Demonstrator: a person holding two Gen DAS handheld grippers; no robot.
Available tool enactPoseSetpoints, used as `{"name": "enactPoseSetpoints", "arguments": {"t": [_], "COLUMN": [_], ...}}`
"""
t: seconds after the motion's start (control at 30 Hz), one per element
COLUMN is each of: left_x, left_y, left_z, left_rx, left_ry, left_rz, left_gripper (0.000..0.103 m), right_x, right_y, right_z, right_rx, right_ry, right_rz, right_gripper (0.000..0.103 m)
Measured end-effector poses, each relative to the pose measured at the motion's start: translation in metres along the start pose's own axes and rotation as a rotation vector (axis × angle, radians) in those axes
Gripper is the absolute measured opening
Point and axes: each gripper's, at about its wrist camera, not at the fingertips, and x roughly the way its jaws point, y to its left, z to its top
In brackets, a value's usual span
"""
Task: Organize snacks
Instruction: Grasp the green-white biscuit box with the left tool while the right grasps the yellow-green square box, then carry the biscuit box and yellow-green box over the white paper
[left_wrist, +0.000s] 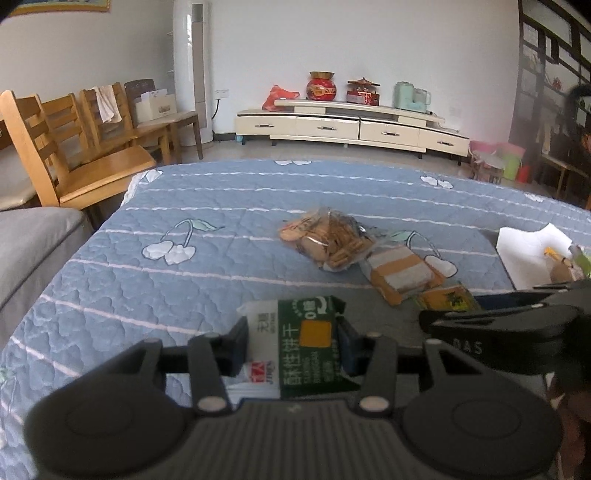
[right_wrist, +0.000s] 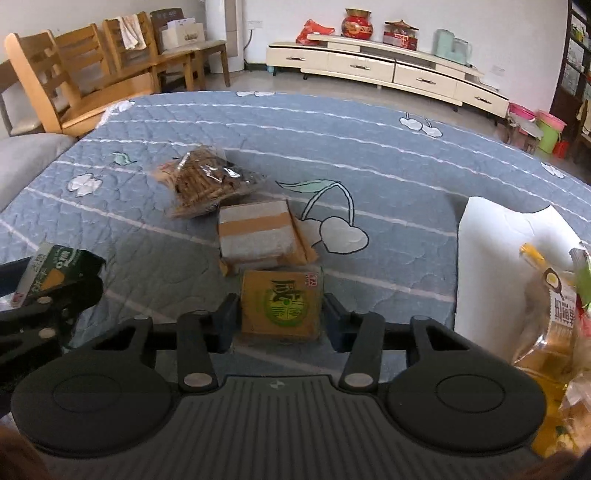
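My left gripper (left_wrist: 291, 341) is shut on a green and white biscuit packet (left_wrist: 295, 347), held above the blue quilted table. It also shows at the left in the right wrist view (right_wrist: 55, 273). My right gripper (right_wrist: 282, 314) is open, its fingers on either side of a yellow snack packet (right_wrist: 282, 304) lying on the cloth; whether the pads touch it is unclear. Beyond it lie a striped orange and grey packet (right_wrist: 258, 232) and a clear bag of biscuits (right_wrist: 207, 181). The same bag (left_wrist: 327, 238) and striped packet (left_wrist: 402, 273) show in the left wrist view.
A white container (right_wrist: 491, 258) holding several snack packets (right_wrist: 557, 317) stands at the right. The quilt (right_wrist: 258, 125) covers the table. Wooden chairs (left_wrist: 74, 147) stand at the left, a cream TV cabinet (left_wrist: 351, 127) along the far wall, a grey sofa (left_wrist: 29, 243) at left.
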Motion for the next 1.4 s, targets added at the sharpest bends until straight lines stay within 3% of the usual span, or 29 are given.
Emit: {"name": "enactPoseSetpoints", "arguments": {"t": [0.7, 1.4], "left_x": [-0.101, -0.158], "left_y": [-0.022, -0.051], "left_z": [-0.018, -0.023], "left_rx": [0.021, 0.072], "left_ry": [-0.018, -0.083], "left_rz": [0.022, -0.027], "left_gripper": [0.047, 0.047], "right_x": [-0.143, -0.208], "right_y": [-0.029, -0.062], "right_z": [-0.044, -0.079], "right_rx": [0.026, 0.060], "right_ry": [-0.124, -0.200], "right_rz": [0.017, -0.025], "right_gripper": [0.059, 0.059]}}
